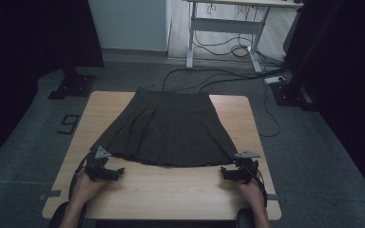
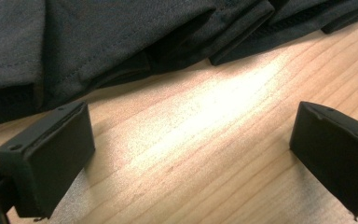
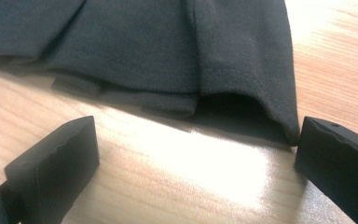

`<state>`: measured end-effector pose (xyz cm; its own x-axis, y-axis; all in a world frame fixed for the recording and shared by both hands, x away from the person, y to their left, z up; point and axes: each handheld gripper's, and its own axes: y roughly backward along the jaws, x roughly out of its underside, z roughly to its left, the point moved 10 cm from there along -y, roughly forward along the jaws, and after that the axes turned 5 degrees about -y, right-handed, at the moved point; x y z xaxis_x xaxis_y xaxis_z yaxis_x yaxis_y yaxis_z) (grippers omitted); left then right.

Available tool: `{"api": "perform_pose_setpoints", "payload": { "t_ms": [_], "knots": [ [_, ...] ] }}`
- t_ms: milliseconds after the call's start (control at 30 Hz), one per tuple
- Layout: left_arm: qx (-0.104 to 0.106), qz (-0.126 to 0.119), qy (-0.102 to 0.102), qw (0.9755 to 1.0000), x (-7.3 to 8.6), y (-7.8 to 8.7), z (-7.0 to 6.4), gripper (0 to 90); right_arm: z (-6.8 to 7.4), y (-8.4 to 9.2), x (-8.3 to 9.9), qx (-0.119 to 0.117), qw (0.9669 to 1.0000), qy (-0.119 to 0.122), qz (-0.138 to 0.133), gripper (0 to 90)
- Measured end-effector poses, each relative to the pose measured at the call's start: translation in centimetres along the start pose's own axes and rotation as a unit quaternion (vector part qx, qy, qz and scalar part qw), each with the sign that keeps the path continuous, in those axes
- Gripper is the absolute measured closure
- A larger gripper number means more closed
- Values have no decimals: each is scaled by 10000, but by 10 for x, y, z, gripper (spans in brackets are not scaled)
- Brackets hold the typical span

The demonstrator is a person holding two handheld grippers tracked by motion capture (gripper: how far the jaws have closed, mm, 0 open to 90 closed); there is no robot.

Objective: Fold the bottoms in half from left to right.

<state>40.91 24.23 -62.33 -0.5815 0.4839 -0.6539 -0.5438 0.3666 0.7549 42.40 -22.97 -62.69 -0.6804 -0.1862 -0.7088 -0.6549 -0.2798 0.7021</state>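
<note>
A dark pleated skirt lies flat on the wooden table, waistband at the far edge, hem toward me. My left gripper rests on the table just short of the hem's left corner, jaws wide apart and empty. In the left gripper view the hem lies beyond the gripper, bare wood between the jaws. My right gripper sits near the hem's right corner, also open. In the right gripper view the hem corner ends just ahead of the gripper, close to the right-hand jaw.
Bare table top runs along the near edge between my hands. On the floor beyond the table lie cables and the legs of a white desk. Black stand bases sit at both far sides.
</note>
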Motion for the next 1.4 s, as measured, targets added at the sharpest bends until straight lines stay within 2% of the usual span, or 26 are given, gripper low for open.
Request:
{"api": "perform_pose_setpoints", "payload": {
  "t_ms": [367, 500, 600, 633, 733, 767, 800, 833, 900, 1000, 1100, 1167, 1267, 1300, 1400],
  "knots": [
    [1, -7, 5, 10000, -1, 0, 0, 0, 0, 0, 0, -43, 10000, 24, -27, 0],
    [-4, -1, 8, 10000, -1, -1, 1, 0, 0, 1, 1, -84, 9999, 47, 39, 0],
    [62, 67, -44, 9999, -2, -2, 0, 0, 3, 3, 0, -178, 9998, -19, 84, 17],
    [116, 145, -80, 9998, -3, -1, 1, 24, 3, 5, -1, -189, 9998, -38, 82, 32],
    [130, 18, 124, 9998, -17, 5, 14, 86, 3, 12, -10, -179, 9997, -100, -90, 66],
    [130, 18, 124, 9998, -17, 5, 14, 108, 4, 14, -12, -191, 9997, -131, -116, 72],
    [121, -71, 124, 9998, -26, 9, 24, 139, 6, 15, -16, -224, 9996, -149, -121, 90],
    [121, -71, 124, 9998, -26, 9, 24, 145, 6, 15, -16, -224, 9996, -149, -121, 90],
    [32, -126, 135, 9998, -35, 10, 38, 152, 13, 17, -22, -325, 9993, -139, -98, 145],
    [40, -235, 261, 9994, -44, 8, 52, 218, 24, 17, -31, -396, 9992, -43, -103, 209],
    [-55, -203, 269, 9994, -50, 2, 65, 294, 37, 15, -37, -489, 9988, 42, -30, 282],
    [-96, -155, 233, 9996, -52, -3, 69, 361, 45, 10, -40, -539, 9984, 144, 55, 313],
    [-232, -79, 199, 9995, -53, -13, 74, 409, 54, 2, -44, -591, 9979, 225, 118, 365],
    [-298, -61, 223, 9993, -53, -16, 77, 425, 56, -1, -44, -603, 9977, 255, 159, 387],
    [-296, -13, 359, 9989, -49, -24, 79, 531, 60, -10, -43, -543, 9976, 296, 305, 462]
  ]
}}
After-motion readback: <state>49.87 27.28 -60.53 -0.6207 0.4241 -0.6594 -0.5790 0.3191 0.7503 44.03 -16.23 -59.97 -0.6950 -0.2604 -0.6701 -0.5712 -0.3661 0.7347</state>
